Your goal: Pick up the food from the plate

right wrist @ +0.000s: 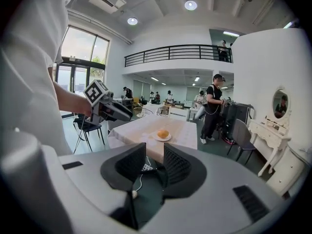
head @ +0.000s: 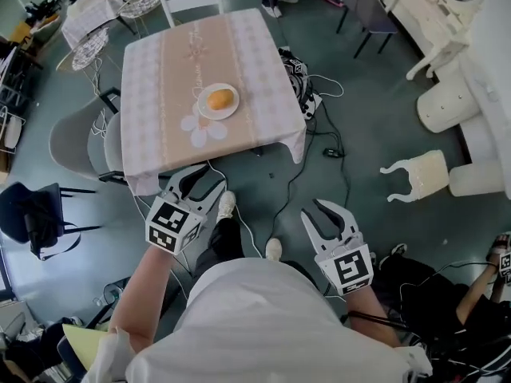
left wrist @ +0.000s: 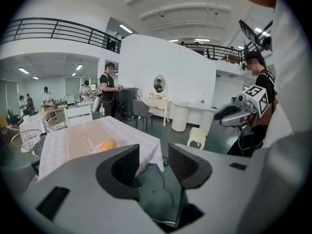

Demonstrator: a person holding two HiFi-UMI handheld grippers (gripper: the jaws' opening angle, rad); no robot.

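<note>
Gaping empty, left tongs (head: pixel 200 180) and right tongs (head: pixel 326 214); smooth orange food (head: pixel 220 99) sits on round white plate (head: pixel 202 109).

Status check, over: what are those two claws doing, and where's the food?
Both open, empty: left gripper, right gripper. Orange food on white plate on the table, untouched. Nothing seen in the way.
</note>
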